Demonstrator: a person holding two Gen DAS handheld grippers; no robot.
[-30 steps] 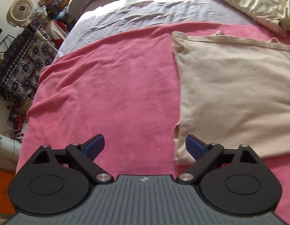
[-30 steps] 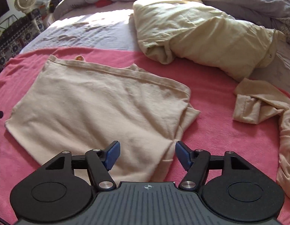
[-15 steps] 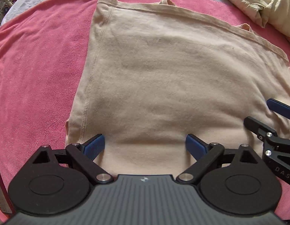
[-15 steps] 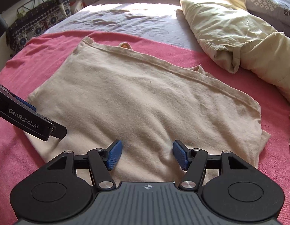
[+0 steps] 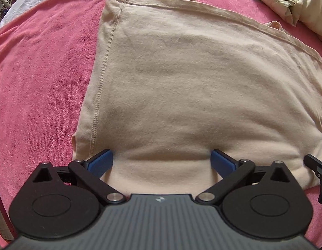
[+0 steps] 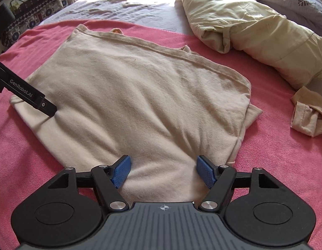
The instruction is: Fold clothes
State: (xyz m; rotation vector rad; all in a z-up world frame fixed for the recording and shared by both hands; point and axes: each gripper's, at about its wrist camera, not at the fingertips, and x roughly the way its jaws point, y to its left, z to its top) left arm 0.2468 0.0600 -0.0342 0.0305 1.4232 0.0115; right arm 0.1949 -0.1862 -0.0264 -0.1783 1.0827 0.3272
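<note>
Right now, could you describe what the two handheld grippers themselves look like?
Both look alike: the left gripper and right gripper each have a grey ribbed body, black linkage arms with silver pivot screws, two round black discs, and blue textured pads. Seen from the right wrist, the left finger carries white "GenRobot.AI" lettering. No cables or sleeves show.

- left gripper (image 5: 162, 162): black linkage arms, blue ribbed pads, silver pivot screws, grey ridged housing, round black discs
- right gripper (image 6: 163, 170): same build; white "genrobot.ai" lettering on a black finger
</note>
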